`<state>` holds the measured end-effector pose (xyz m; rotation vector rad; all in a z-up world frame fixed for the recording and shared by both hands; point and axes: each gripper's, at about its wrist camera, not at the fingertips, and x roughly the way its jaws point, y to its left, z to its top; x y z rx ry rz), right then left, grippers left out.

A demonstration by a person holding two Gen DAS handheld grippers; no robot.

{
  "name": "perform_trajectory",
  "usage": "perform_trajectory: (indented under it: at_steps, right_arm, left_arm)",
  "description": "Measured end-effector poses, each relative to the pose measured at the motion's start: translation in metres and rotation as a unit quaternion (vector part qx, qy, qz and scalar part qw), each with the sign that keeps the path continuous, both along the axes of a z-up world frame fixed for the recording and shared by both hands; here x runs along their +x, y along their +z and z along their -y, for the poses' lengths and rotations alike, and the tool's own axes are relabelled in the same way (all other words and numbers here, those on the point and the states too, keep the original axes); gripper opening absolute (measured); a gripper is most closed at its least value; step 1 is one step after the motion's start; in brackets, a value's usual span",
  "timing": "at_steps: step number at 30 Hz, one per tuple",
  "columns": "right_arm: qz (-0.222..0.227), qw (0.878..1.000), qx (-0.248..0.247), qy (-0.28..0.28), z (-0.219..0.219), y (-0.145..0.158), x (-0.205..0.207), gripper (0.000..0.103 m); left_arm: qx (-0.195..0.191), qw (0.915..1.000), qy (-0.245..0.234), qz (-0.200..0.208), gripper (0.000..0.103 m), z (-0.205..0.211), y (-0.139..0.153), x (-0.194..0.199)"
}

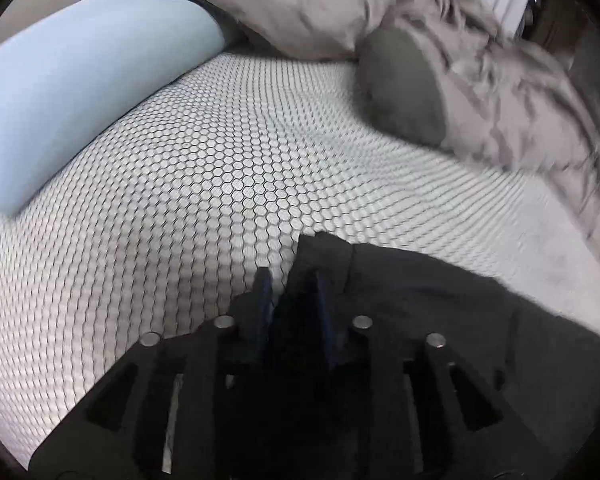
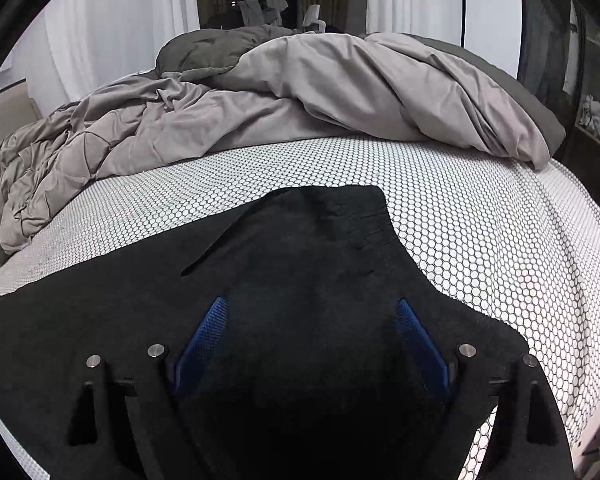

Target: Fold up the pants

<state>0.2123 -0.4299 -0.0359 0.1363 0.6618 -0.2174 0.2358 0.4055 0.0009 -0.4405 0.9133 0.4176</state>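
The black pants [image 2: 320,248] lie flat on a white mattress cover with a hexagon print [image 2: 480,220]. My right gripper [image 2: 311,301] hovers over the middle of them, open wide, its blue pads [image 2: 204,336] on either side of bare cloth. In the left wrist view a corner of the pants [image 1: 420,300] reaches in from the right. My left gripper [image 1: 290,284] stands at that corner with its jaws only narrowly apart. Dark cloth sits in the gap and drapes against the right finger. A sliver of mattress [image 1: 180,180] shows beside the left finger [image 1: 262,292].
A crumpled grey duvet [image 2: 300,92] is heaped across the far side of the bed. In the left wrist view there are a pale blue pillow [image 1: 60,100] at the left and a dark grey cushion [image 1: 400,88] under the duvet [image 1: 520,112]. The bed's edge falls away at the right [image 2: 596,320].
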Motion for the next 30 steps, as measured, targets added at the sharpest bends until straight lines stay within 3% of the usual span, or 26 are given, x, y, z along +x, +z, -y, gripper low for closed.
perform_trajectory:
  at_steps: [4, 7, 9, 11, 13, 15, 17, 20, 21, 23, 24, 25, 28, 30]
  right_arm:
    - [-0.009, 0.999, 0.03, -0.01, 0.019, 0.001, -0.01, 0.088]
    - [-0.024, 0.998, 0.058, -0.005, 0.032, -0.001, -0.021, 0.088]
    - [-0.021, 0.998, 0.065, -0.004, 0.039, -0.002, -0.034, 0.088]
    - [-0.014, 0.996, 0.087, -0.013, 0.048, -0.005, -0.049, 0.088]
    - [-0.011, 0.992, 0.121, -0.024, 0.061, -0.012, -0.065, 0.089]
    - [-0.021, 0.986, 0.155, -0.048, 0.074, -0.022, -0.078, 0.089]
    - [-0.018, 0.975, 0.217, -0.051, 0.09, -0.035, -0.084, 0.089]
    - [0.018, 0.944, 0.326, -0.046, 0.112, -0.051, -0.074, 0.086]
    - [0.025, 0.938, 0.341, -0.049, 0.116, -0.053, -0.068, 0.081]
    - [0.039, 0.935, 0.347, -0.067, 0.12, -0.052, -0.056, 0.058]
    - [0.038, 0.936, 0.339, -0.08, 0.121, -0.05, -0.051, 0.035]
    - [0.04, 0.937, 0.335, -0.084, 0.122, -0.048, -0.05, 0.024]
    - [0.058, 0.945, 0.315, -0.073, 0.124, -0.036, -0.059, 0.019]
    - [0.023, 0.956, 0.27, -0.115, 0.131, -0.045, -0.06, 0.02]
  left_arm:
    - [0.017, 0.9987, -0.02, 0.044, 0.055, 0.032, 0.034, -0.033]
    - [0.021, 0.9945, -0.062, 0.082, 0.072, 0.08, 0.062, -0.056]
    - [0.024, 0.9905, -0.086, 0.105, 0.089, 0.113, 0.071, -0.068]
    - [0.025, 0.9851, -0.118, 0.123, 0.092, 0.153, 0.079, -0.08]
    - [0.017, 0.9799, -0.146, 0.135, 0.103, 0.193, 0.082, -0.095]
    - [0.002, 0.9738, -0.17, 0.151, 0.102, 0.234, 0.077, -0.101]
    - [-0.008, 0.967, -0.209, 0.145, 0.102, 0.276, 0.067, -0.098]
    - [-0.007, 0.959, -0.256, 0.121, 0.102, 0.336, 0.043, -0.094]
    - [-0.005, 0.9581, -0.264, 0.111, 0.102, 0.355, 0.036, -0.092]
    - [-0.005, 0.9533, -0.29, 0.085, 0.102, 0.391, 0.017, -0.081]
    - [-0.003, 0.9514, -0.298, 0.077, 0.102, 0.402, 0.01, -0.08]
    - [0.004, 0.95, -0.305, 0.067, 0.102, 0.416, 0.005, -0.077]
    - [0.034, 0.9454, -0.32, 0.048, 0.102, 0.436, -0.012, -0.063]
    - [0.042, 0.9472, -0.316, 0.028, 0.102, 0.443, -0.024, -0.053]
